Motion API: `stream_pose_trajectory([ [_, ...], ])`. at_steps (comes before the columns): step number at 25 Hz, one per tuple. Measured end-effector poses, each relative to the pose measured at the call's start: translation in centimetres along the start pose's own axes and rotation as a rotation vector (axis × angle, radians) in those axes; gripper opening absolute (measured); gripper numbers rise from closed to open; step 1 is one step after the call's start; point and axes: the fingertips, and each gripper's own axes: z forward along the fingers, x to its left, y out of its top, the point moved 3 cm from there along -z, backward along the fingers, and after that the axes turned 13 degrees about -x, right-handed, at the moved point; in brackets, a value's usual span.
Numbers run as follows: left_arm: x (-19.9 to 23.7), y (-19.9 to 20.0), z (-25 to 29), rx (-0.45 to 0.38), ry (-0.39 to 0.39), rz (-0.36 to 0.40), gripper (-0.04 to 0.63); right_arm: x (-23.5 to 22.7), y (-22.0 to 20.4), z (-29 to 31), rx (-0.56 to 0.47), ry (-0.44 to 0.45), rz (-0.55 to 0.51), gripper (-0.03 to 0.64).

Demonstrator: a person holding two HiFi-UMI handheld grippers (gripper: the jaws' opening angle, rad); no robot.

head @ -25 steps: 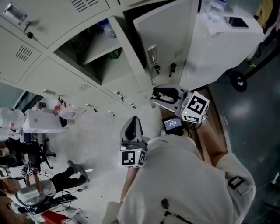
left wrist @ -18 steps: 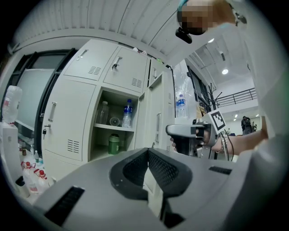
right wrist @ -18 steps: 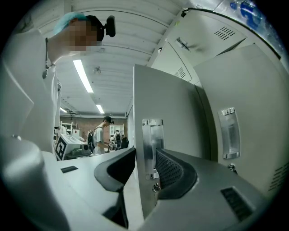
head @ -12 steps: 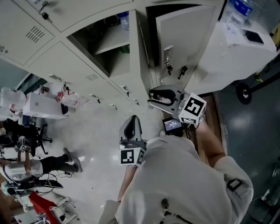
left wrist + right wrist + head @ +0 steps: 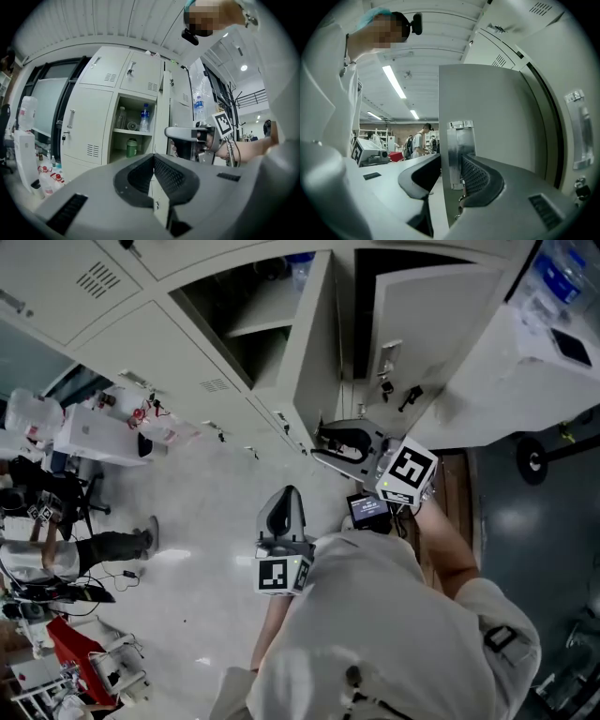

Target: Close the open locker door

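Note:
The open locker door [image 5: 427, 324] hangs ajar, showing its grey face [image 5: 497, 122] and a metal latch plate [image 5: 458, 154] at its free edge. My right gripper [image 5: 319, 442] sits at the door's lower edge. Its two jaws [image 5: 451, 176] straddle that edge, one pad on each side against the door and latch plate. To the left is the open compartment [image 5: 133, 136], holding bottles and a green cup on its shelves. My left gripper [image 5: 284, 495] is held low and back from the lockers. It is shut [image 5: 153, 161] on nothing. The right gripper [image 5: 187, 134] also shows in the left gripper view.
Closed locker doors with handles and keys [image 5: 70, 124] fill the wall on the left. A white plastic-wrapped machine [image 5: 525, 343] stands right of the door. Carts, bottles and cables [image 5: 84, 437] crowd the floor at far left. People stand further back in the room [image 5: 419, 140].
The head view has swung, so the lockers and door sit further right and lower in the picture. My right gripper has drawn in closer under the door's edge. The left gripper has barely moved.

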Motion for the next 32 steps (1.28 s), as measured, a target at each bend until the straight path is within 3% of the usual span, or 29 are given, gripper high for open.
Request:
stream_pose_trajectory([
  [7,0.6,-0.2,-0.8,0.008,0.051,0.001,0.008,-0.3,-0.6,2.1,0.016,0.035,0.018,0.141],
  [21,0.4,-0.9,-0.1,0.004,0.037,-0.01,0.008,-1.4,-1.6,6.1,0.05,0.086,0.02,0.133],
  [32,2.6,-0.5,0.6,-0.02,0.085,-0.026,0.008,-2.8,-2.5,9.9,0.062,0.056,0.011,0.091],
])
